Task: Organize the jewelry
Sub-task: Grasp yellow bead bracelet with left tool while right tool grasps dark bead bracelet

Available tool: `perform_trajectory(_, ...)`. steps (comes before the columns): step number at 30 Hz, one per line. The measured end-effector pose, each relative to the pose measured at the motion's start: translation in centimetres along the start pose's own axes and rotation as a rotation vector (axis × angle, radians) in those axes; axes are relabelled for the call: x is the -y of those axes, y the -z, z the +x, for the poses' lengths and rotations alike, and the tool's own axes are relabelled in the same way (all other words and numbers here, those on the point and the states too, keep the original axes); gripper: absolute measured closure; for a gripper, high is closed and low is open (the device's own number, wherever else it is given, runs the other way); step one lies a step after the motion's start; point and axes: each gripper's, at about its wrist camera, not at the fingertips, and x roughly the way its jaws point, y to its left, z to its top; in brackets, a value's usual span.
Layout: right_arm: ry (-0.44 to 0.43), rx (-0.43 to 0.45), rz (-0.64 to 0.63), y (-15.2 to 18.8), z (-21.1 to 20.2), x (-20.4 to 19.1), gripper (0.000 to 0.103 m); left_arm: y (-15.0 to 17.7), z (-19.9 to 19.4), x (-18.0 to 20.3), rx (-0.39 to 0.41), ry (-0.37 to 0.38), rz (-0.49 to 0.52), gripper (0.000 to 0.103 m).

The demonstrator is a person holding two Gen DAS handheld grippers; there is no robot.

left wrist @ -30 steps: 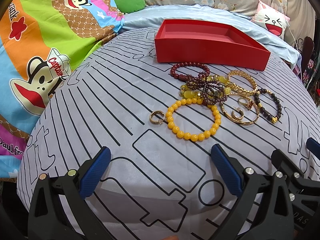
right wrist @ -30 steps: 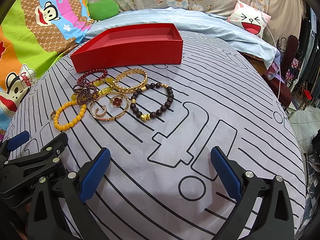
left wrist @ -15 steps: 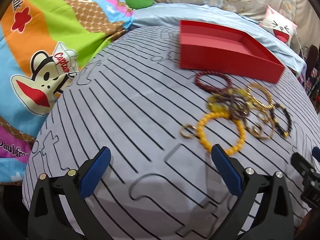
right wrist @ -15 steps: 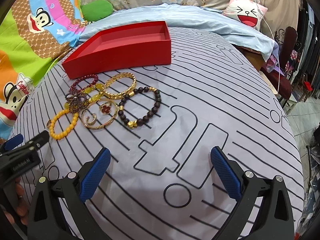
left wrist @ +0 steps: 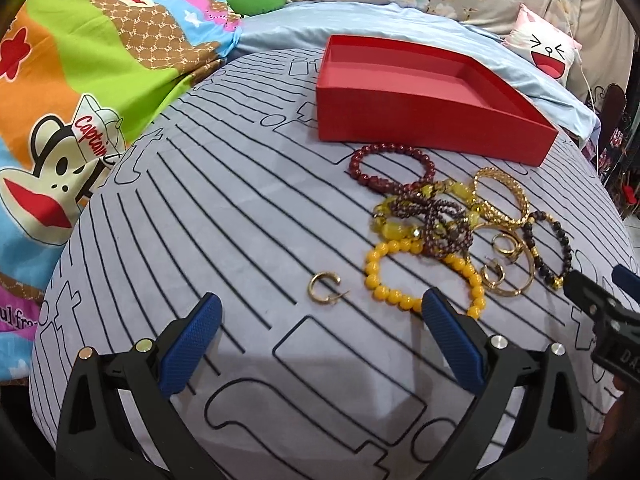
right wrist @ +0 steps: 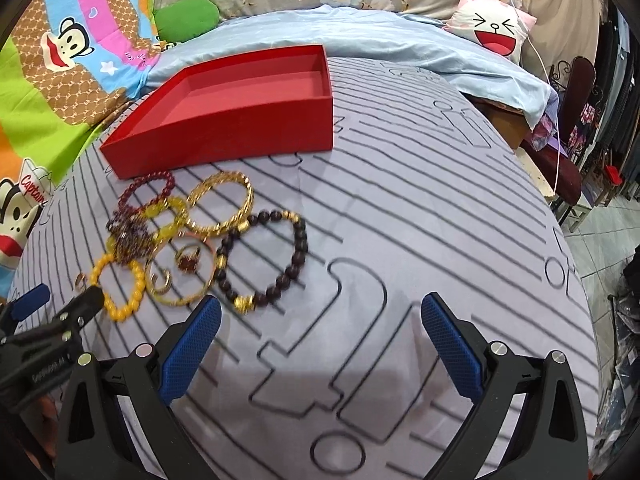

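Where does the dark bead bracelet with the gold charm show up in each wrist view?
Left wrist view: the dark bead bracelet lies at the right end of the jewelry pile, near the right edge.
Right wrist view: the same bracelet lies left of centre, the piece nearest the middle of the cloth.
Shared landmark: the red box sits just beyond the pile in both views.

Bracelets [left wrist: 436,224] before the box [left wrist: 424,124]
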Motion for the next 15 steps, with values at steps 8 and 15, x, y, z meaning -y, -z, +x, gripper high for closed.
perform_trajectory(8,0.010,-0.027,-0.028,-1.8,2.4,-0.6,0.023,-0.4,0.0,-0.6,-0.015,0.011,-0.017,0.007)
perform_trajectory(15,-0.008,-0.002,-0.044,-2.0,2.3,-1.0,0.051,-0.5,0.5,-0.4,-0.021,0.008,-0.011,0.007)
